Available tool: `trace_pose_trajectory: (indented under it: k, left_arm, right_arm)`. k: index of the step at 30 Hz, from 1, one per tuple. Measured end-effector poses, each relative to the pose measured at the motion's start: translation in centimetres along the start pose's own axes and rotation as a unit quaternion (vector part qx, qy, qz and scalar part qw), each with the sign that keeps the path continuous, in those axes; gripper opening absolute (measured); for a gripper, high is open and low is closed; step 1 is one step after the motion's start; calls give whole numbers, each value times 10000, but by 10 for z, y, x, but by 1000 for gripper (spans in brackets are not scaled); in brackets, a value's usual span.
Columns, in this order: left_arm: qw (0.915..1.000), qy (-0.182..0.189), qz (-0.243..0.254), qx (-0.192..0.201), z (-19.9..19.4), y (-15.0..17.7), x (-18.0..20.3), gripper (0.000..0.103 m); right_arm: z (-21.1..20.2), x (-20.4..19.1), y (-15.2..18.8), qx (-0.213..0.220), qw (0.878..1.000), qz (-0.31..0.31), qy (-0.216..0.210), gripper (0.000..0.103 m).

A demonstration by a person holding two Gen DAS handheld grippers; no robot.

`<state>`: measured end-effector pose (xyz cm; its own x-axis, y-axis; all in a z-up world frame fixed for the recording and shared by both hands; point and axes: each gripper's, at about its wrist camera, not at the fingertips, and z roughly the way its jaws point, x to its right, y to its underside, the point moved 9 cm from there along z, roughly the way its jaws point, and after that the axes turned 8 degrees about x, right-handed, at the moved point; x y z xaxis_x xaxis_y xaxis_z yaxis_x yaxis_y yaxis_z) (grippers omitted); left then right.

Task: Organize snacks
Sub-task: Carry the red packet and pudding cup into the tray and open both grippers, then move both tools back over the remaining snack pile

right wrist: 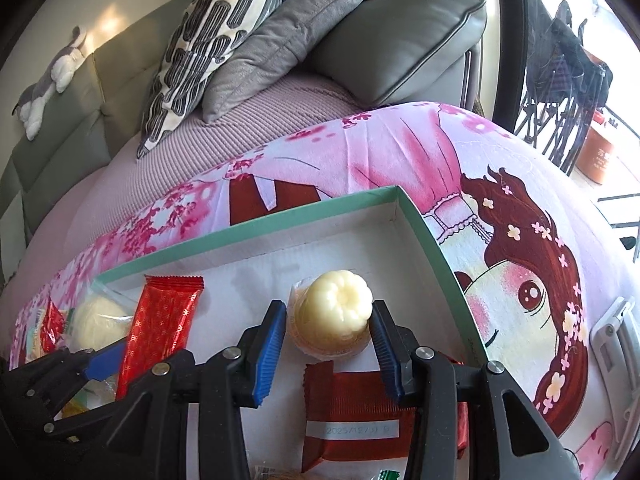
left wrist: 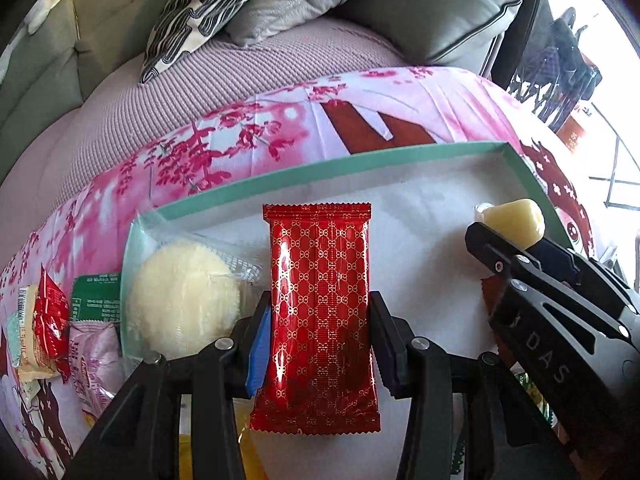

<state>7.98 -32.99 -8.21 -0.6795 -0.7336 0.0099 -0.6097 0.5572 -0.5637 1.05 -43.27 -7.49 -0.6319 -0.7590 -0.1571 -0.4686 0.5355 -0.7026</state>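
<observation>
A: What does each gripper hold?

B: The left gripper (left wrist: 320,320) is clamped on a glossy red wrapper (left wrist: 320,312), held upright over the green-rimmed box (left wrist: 360,156). The right gripper (right wrist: 329,320) grips a pale molded sweet (right wrist: 334,306) in a clear cup, also above the box.

A: What lies around them?

B: In the box, a round white cake in a clear bag (left wrist: 180,300) sits beside the red wrapper; a dark red packet (right wrist: 356,412) lies under the right gripper. Small snack packets (left wrist: 52,320) crowd outside the box's left edge, possibly overlapping. The pink cartoon cloth (right wrist: 400,152) covers the desk; sofa cushions (right wrist: 280,40) sit behind.
</observation>
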Motion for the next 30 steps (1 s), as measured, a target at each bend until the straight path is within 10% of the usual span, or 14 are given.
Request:
trace_pose_trajectory:
  k: [30]
  left_arm:
    - [9976, -334, -330, 506, -45, -26, -23, 79]
  right_arm:
    - [-54, 2, -33, 592, 9981, 97, 139, 62]
